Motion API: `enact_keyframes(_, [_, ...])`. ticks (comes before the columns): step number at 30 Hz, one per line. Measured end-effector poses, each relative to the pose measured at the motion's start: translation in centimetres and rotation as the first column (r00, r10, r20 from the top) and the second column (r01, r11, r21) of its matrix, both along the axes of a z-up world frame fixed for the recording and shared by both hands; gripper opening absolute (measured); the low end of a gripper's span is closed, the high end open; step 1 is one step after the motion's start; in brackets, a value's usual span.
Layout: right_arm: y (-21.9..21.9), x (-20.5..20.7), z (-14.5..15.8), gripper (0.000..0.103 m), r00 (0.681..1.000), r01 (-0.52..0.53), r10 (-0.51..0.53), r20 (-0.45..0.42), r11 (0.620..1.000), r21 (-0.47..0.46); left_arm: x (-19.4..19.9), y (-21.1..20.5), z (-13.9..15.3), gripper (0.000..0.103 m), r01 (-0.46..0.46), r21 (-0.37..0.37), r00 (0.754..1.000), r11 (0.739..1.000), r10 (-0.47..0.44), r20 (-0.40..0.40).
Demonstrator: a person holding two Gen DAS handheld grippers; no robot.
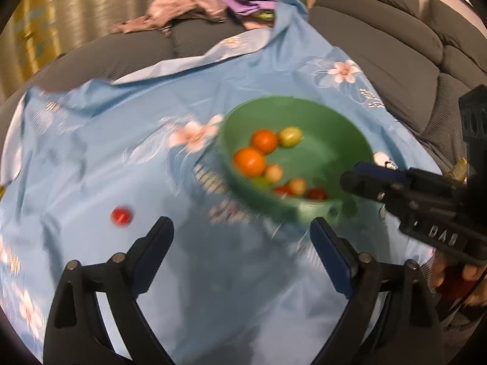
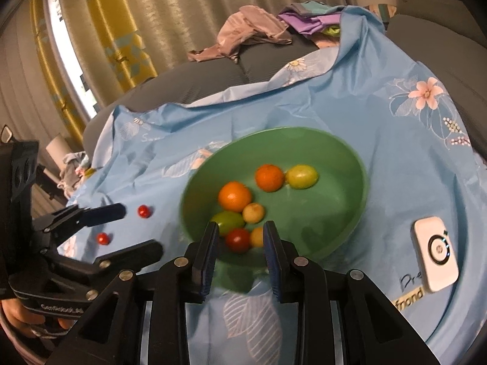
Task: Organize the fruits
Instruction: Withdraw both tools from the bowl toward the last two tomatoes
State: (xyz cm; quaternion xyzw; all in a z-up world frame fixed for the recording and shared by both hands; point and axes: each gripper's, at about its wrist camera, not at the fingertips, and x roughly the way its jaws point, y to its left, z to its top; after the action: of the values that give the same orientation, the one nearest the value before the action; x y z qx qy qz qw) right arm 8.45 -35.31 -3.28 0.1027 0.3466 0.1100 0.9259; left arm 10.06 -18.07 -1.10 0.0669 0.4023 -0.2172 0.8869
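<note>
A green bowl [image 1: 331,140] [image 2: 328,158] sits on the blue flowered cloth and holds two oranges [image 2: 235,196], yellow and green fruits and a red tomato [image 2: 237,240]. Two small red tomatoes lie loose on the cloth, one [image 2: 144,211] near my left gripper's far finger and one [image 2: 103,238] between its fingers; the left wrist view shows one [image 1: 121,216]. My left gripper [image 1: 242,231] [image 2: 140,228] is open and empty, left of the bowl. My right gripper [image 2: 240,237] [image 1: 350,179] is open and empty at the bowl's near rim.
A white device [image 2: 436,255] lies on the cloth right of the bowl. The cloth [image 1: 121,152] covers a grey sofa [image 1: 380,45]. Clothes [image 2: 252,33] are piled at the back. Curtains [image 2: 121,15] hang behind.
</note>
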Motion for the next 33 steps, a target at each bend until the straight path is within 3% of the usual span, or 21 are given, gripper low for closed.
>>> enact_keyframes(7, [4.2,-1.7,0.1,0.030,0.993,-0.118,0.118,-0.012,0.993,-0.019,-4.3,5.6,-1.1,0.102,-0.155,-0.009,0.988,0.988,0.154,-0.030])
enact_keyframes(14, [8.7,-3.1,0.1,0.030,0.972,-0.235,0.234,-0.028,0.970,-0.057,-7.6,10.2,-2.0,0.102,-0.291,0.000,0.955,0.957,0.290,-0.057])
enact_keyframes(23, [12.6,-3.9,0.0,0.030,0.950,-0.311,0.307,-0.051,0.945,-0.104,-9.9,13.5,-3.2,0.102,-0.341,0.008,0.937,0.940,0.341,-0.074])
enact_keyframes(33, [15.0,-3.7,-0.5,0.030,0.940,-0.339,0.331,-0.079,0.930,-0.139,-10.0,15.1,-3.9,0.102,-0.354,-0.012,0.932,0.935,0.351,-0.092])
